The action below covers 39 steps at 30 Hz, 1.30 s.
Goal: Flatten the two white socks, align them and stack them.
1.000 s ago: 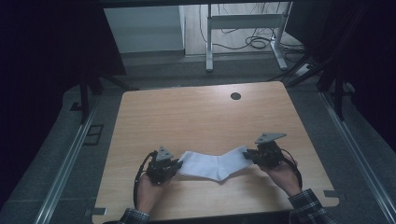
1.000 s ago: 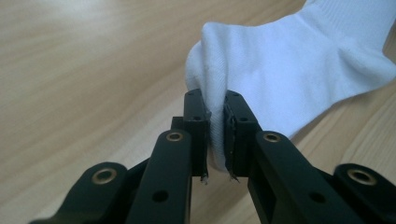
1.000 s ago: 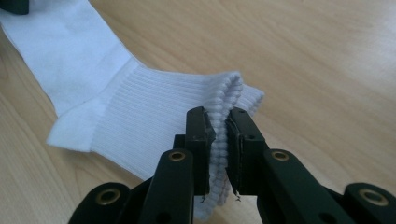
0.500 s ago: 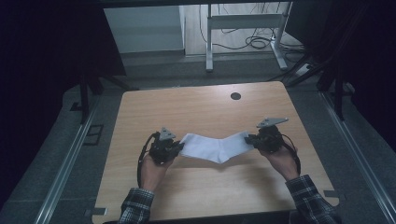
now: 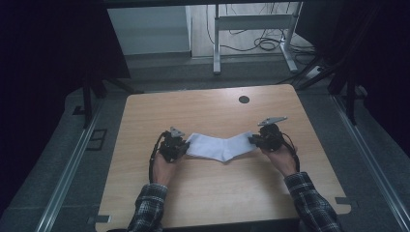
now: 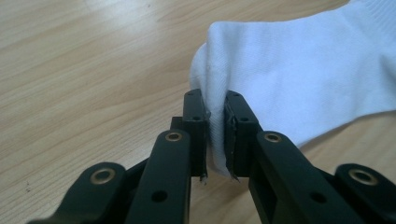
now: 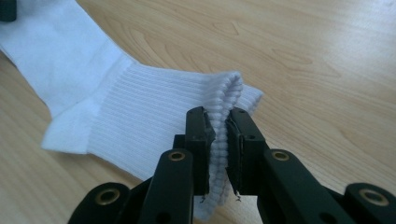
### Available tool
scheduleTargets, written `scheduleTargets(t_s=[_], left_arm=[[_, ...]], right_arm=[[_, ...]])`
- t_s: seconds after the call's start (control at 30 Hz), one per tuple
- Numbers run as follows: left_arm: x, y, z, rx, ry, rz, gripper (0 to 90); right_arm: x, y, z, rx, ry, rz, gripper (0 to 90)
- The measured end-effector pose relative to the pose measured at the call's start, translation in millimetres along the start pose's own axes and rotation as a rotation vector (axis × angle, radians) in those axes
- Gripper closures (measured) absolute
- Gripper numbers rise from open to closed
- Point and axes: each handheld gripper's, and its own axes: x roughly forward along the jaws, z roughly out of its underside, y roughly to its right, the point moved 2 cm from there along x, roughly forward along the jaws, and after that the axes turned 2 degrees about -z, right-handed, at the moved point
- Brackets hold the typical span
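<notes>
— Since a second ago, both hands have carried the white sock (image 5: 220, 146) away from the near edge toward mid-table; we hold it stretched between the two claws.

— Grip state?

— Our left gripper (image 6: 215, 135) pinches the smooth toe end; our right gripper (image 7: 219, 149) is clamped on the ribbed cuff, fabric bunched between the pads.

— Risks?

— We judge the bite shallow: pull further apart and the stretchy knit could slip from either claw, or the sagging heel could drag on the wooden table (image 5: 203, 193). Soft cotton, fine ribs, matte wood grain beneath.
</notes>
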Motion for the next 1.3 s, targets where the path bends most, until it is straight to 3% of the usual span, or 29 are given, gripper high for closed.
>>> scheduleTargets(t_s=[0.23, 0.37, 0.6, 0.67, 0.77, 0.87, 1.07, 1.3], left_arm=[[13.4, 2.3, 4.6, 0.019, -0.036, -0.030, 79.2], [17.0, 0.6, 6.6, -0.018, -0.041, -0.028, 74.3], [15.6, -3.9, 6.2, -0.033, -0.024, -0.065, 56.0], [11.4, -5.6, 4.9, -0.041, 0.007, -0.046, 49.9], [7.5, -6.9, 4.0, -0.049, 0.024, -0.040, 47.7], [3.1, -8.8, 4.2, -0.082, 0.049, 0.010, 42.7], [0.3, -5.0, 7.2, -0.057, 0.047, 0.016, 37.7], [-7.1, -3.0, 7.5, -0.061, 0.056, 0.052, 29.6]], right_arm=[[20.3, 6.9, 7.3, 0.021, -0.028, 0.012, 78.3], [26.1, 9.9, 11.1, 0.022, -0.037, 0.027, 76.3], [24.8, 13.0, 11.6, 0.034, -0.028, 0.036, 64.5], [21.9, 14.7, 11.1, 0.039, -0.012, 0.047, 61.4], [18.8, 15.5, 10.4, 0.046, 0.000, 0.050, 58.7], [12.2, 15.6, 9.0, 0.051, 0.018, 0.039, 52.1], [7.6, 11.9, 9.7, 0.048, 0.016, 0.029, 46.8], [0.1, 9.1, 13.6, 0.042, 0.012, 0.000, 42.3]])
